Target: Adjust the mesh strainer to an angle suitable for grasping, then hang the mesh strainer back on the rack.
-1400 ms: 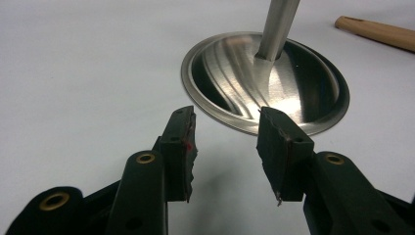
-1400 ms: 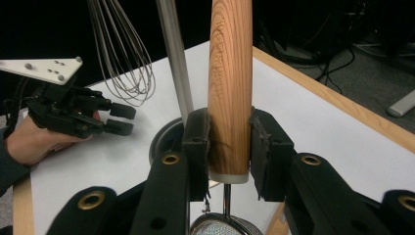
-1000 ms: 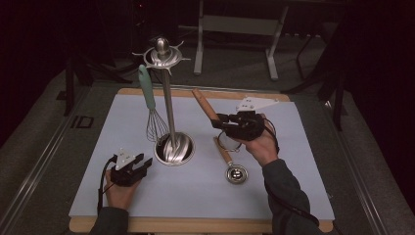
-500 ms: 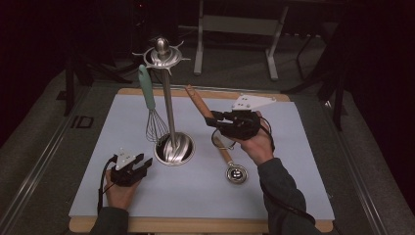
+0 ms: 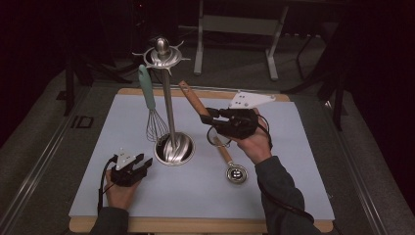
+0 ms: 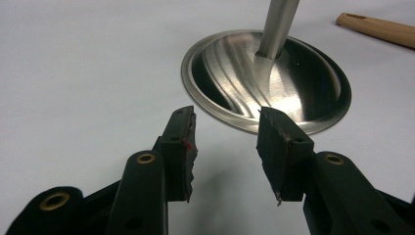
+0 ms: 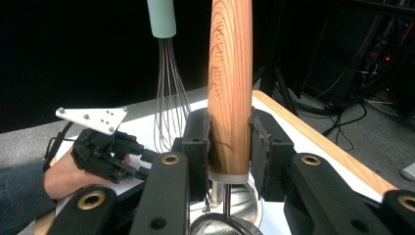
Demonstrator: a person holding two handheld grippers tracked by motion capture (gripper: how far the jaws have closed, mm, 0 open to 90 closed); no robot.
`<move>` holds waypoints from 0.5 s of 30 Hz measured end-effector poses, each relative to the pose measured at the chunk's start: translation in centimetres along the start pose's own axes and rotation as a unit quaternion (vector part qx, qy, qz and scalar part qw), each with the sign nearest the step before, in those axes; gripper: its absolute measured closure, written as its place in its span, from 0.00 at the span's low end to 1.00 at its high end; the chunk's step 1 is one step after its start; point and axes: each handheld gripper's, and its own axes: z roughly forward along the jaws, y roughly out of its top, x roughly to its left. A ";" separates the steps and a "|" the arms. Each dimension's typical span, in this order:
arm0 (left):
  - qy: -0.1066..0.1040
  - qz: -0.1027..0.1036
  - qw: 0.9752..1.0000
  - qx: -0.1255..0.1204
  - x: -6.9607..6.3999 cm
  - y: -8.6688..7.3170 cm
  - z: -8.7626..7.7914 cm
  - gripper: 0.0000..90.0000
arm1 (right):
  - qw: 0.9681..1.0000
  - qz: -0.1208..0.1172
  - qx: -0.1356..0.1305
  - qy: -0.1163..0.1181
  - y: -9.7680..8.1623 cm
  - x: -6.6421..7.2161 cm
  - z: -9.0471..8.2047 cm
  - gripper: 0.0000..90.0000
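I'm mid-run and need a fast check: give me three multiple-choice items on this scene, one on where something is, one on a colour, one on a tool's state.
1. Where does the whisk hang?
A. from the stand's top hooks
B. flat on the mat
C. in the left tool

2. What colour is the whisk's handle?
A. red
B. pale green
C. black

3. What is the right tool doing?
A. standing open and empty
B. shut on the wooden handle
C. clamped on the stand's base

Answers:
1 A: in the high view it dangles beside the pole of the stand, wires above the base.
2 B: the grip shows mint green in the high view and the right gripper view.
3 B: both pads press the wooden handle in the right gripper view.
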 end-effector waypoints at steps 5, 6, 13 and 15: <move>0.000 0.000 1.000 0.001 0.0 0.0 0.0 0.65 | 1.000 -0.006 -0.010 0.004 0.5 0.2 0.0 0.79; 0.000 0.001 1.000 0.001 0.0 0.0 0.0 0.65 | 1.000 -0.006 -0.012 0.005 0.6 0.3 0.0 0.79; 0.000 0.002 1.000 0.001 0.0 0.0 0.0 0.65 | 1.000 -0.011 -0.026 0.006 1.1 0.5 -0.2 0.79; 0.000 0.002 1.000 0.001 0.0 0.0 0.0 0.65 | 1.000 -0.013 -0.028 0.005 1.3 0.6 -0.3 0.79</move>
